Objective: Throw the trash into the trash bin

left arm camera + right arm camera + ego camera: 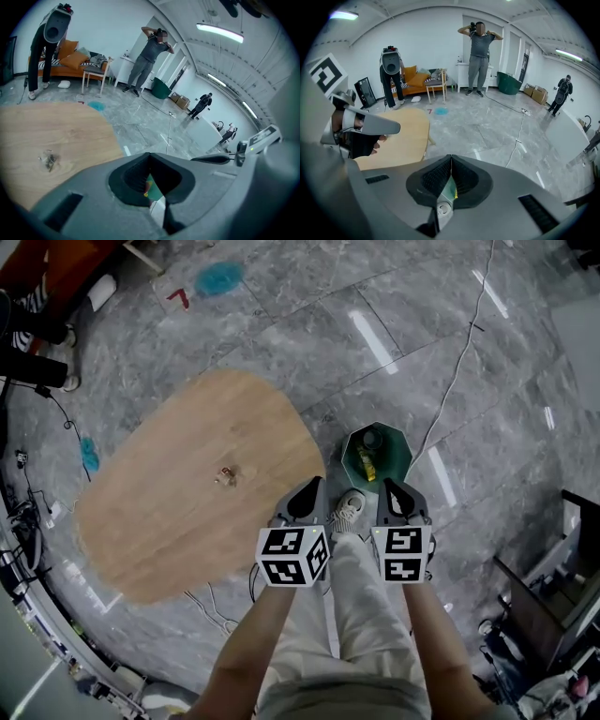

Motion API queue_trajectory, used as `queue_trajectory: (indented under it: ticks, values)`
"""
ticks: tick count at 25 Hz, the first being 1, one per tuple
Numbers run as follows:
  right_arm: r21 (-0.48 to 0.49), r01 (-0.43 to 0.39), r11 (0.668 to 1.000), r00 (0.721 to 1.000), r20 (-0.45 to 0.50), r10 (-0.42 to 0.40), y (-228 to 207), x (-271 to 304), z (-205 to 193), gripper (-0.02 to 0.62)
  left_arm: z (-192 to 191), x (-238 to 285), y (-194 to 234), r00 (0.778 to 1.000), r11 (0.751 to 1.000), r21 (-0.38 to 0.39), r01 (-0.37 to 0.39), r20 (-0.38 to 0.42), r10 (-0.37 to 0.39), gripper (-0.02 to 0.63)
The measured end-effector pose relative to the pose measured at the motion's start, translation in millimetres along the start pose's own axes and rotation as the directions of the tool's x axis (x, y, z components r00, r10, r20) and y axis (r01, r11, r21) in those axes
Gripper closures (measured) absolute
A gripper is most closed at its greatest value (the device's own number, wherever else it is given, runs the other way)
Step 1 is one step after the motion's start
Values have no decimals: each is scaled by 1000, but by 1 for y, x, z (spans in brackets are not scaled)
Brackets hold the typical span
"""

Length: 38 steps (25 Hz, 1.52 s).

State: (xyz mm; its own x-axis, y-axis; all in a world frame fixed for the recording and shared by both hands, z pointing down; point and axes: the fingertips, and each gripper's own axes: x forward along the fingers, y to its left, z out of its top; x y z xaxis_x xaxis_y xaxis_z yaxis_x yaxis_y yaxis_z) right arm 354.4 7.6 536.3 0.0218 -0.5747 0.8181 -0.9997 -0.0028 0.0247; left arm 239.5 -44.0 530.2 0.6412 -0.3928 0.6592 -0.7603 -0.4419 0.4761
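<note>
The oval wooden worktop lies at the left, and the green trash bin stands on the floor just off its right edge, holding a yellow wrapper. Both forearms reach forward side by side, with the left tool and right tool tilted down toward the bin, jaws closed on nothing. A small scrap lies near the worktop's middle.

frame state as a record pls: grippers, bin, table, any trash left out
left gripper: shut, nothing held, by the table's edge
right gripper: shut, nothing held, at the bin's near side
trash bin: teal, on the floor beside the table, not empty
in bin: yellow item, plus a dark object
table: wooden, rounded
trash left out: small scrap on the table
</note>
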Motion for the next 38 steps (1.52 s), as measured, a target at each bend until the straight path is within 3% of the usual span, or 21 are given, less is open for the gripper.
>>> queue_trajectory:
  ticks: [18,38]
  values:
    - [-102,-84,991,995,53,90,95,-3,54,584,13,-77,84,991,988,-123,-92,82,103,606]
    - [-215,-176,961,983,21,184,200,34,66,584,-1,-129,180,973,958,-229,-175,107,203,606]
